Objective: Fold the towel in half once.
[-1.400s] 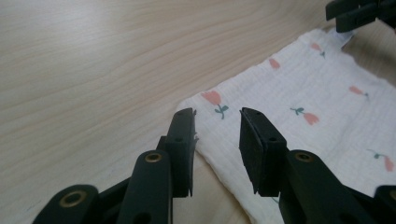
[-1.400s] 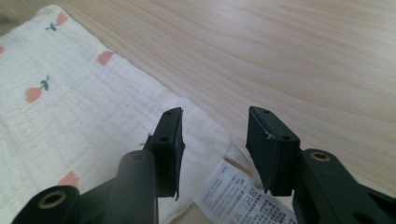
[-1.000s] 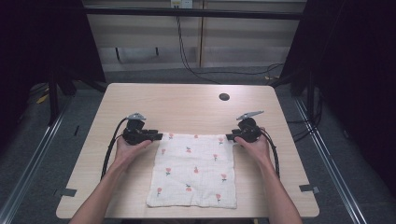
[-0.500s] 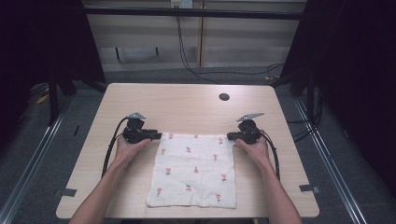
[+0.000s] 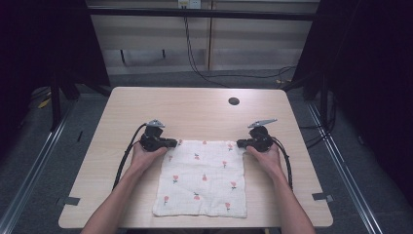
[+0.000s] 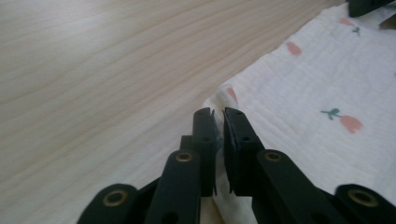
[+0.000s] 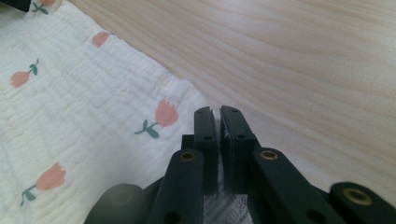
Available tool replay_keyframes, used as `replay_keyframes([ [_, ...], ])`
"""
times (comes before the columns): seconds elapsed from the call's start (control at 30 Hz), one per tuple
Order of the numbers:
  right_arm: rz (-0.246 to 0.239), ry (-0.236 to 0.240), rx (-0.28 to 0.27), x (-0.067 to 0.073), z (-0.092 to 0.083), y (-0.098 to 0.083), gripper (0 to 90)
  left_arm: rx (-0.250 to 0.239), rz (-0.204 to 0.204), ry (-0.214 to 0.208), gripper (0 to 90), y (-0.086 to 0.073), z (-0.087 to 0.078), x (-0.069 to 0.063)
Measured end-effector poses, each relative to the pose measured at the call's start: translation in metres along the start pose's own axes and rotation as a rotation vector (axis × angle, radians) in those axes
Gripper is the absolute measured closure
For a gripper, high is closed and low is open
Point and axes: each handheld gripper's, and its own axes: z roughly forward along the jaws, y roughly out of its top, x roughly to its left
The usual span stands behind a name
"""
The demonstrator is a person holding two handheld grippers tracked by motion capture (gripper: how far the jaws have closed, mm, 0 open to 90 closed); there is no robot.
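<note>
A square of crinkled white muslin cloth (image 5: 202, 178), printed with small pink tulips, lies flat near the front edge of a pale wood-grain table (image 5: 195, 109). The left gripper (image 5: 171, 143), its jaws having just closed, pinches the cloth's far left corner, while the right gripper (image 5: 242, 143) clamps the far right corner.

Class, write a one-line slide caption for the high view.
Two hand-held grippers, left and right, pinch the far corners of a tulip-print cloth on a wooden table.

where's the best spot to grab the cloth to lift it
By its two far corners, one per gripper, each coming in low from its own side. The cloth lies flat, so only edges offer a pinch. The left gripper and right gripper have just closed on those corners.
</note>
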Motion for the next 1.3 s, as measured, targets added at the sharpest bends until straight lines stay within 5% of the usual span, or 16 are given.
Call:
replay_keyframes([
  [0.33,-0.005,0.033,-0.062,0.004,-0.011,0.006,86.2,-0.046,-0.02,-0.012,87.4,0.005,-0.019,0.003],
  [1.0,-0.019,0.06,-0.181,0.009,-0.046,0.033,86.5,-0.155,0.001,-0.027,87.4,0.027,-0.054,-0.007],
  [1.3,-0.029,0.075,-0.194,0.016,-0.06,0.027,86.5,-0.171,0.008,-0.026,87.4,0.016,-0.067,-0.009],
])
